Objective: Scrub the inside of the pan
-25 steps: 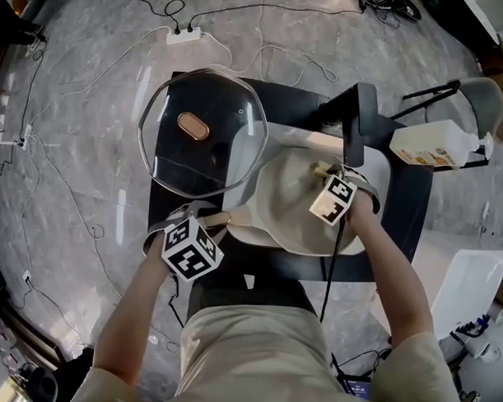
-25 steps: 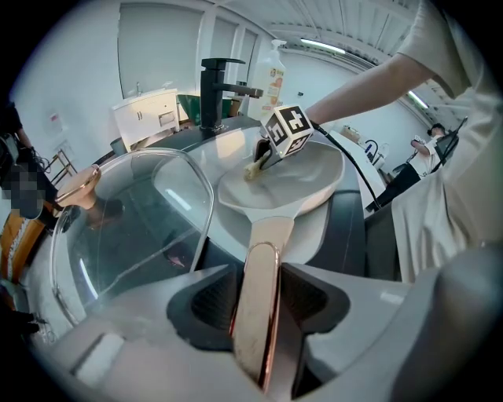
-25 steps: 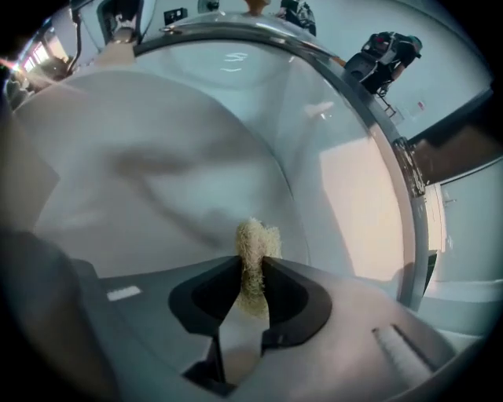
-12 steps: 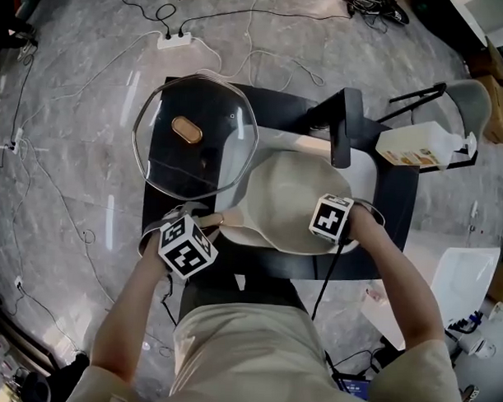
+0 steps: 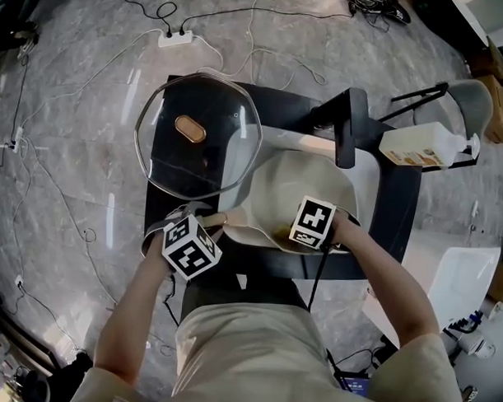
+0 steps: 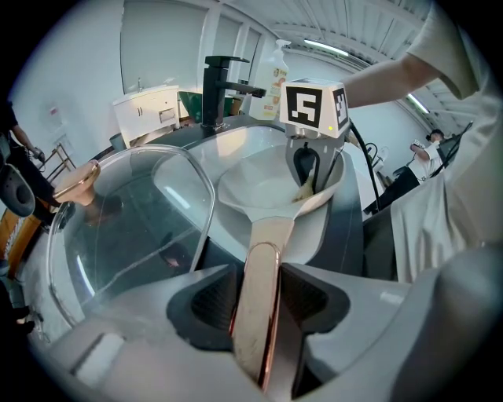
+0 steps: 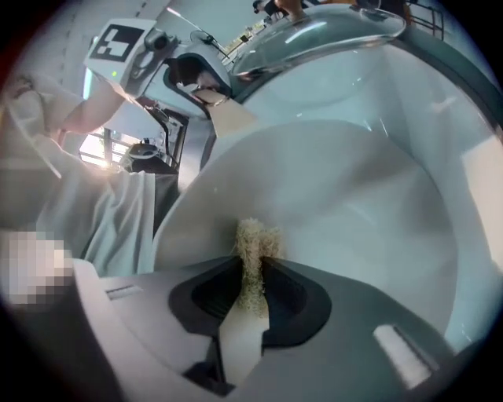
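Closest in, the left gripper (image 6: 259, 294) is clamping its jaws onto the pan's long handle (image 6: 255, 338), a cream stem running into a rose-gold metal end, and the pads are pressing on both its sides. Just to the right, the right gripper (image 7: 251, 286) is pinching a small straw-coloured fibrous scrubber (image 7: 253, 243) in a narrow grip, with a tuft sticking out past the jaw tips. That tuft is sitting low inside the round cream-white pan (image 5: 293, 185), by the part of the rim nearest the person, and it looks to be touching the inner wall there. The pan is lying in the white sink basin (image 5: 368, 171), tilted a little, with its handle pointing left towards the left gripper. The basin is set in a dark countertop (image 5: 403, 218).

To the left of the pan, a large clear glass lid (image 5: 200, 145) with a copper-coloured oval knob (image 5: 190, 129) is resting on the same countertop, its edge overlapping the pan's rim from above. Behind the pan, a black tap (image 5: 346, 129) is standing over the basin. Further right, a white plastic bottle with an orange label (image 5: 422, 148) is lying at the counter's edge. Beyond that, a white power strip (image 5: 176, 38) is lying among thin cables on the grey marbled floor (image 5: 65, 107).
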Demonstrator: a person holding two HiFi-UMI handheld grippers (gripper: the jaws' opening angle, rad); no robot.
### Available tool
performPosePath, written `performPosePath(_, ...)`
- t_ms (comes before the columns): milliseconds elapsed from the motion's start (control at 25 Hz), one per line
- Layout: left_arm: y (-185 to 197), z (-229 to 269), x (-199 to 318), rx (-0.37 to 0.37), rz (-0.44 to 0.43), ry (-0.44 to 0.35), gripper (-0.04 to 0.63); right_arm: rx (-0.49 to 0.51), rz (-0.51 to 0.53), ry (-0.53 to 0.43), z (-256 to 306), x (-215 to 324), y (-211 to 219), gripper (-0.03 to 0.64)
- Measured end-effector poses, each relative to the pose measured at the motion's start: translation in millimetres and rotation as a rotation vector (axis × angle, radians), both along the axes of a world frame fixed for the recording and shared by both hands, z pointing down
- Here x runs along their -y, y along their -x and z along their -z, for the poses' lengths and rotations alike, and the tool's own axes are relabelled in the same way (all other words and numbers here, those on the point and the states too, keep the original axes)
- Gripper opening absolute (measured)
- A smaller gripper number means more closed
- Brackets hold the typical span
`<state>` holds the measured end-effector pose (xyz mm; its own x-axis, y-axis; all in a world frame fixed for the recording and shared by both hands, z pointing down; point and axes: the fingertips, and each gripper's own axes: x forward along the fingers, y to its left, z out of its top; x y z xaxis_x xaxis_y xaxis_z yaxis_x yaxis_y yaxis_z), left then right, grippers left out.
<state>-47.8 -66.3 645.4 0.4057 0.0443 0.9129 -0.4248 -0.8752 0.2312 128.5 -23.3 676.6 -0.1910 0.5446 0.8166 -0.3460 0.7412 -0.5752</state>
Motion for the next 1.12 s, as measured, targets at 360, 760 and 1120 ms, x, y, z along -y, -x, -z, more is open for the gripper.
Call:
performPosePath(360,1.0,1.6,-0.2,-0.005,-0.009,-0.005,0.181,0.089,0.017,-0.306,-38.8,69.9,44.0,0.083)
performPosePath(760,-0.4,1.8,-0.3,-0.004,-0.015,-0.023,0.181,-0.031,-0.083,-0.545,-84.2,135.9,0.0,0.083)
performPosePath(1120,0.2,0.5,-0.4,0.000,-0.007,-0.009,0.181,-0.350,-0.017,-0.507,-80.5,124.9,-87.8,0.083)
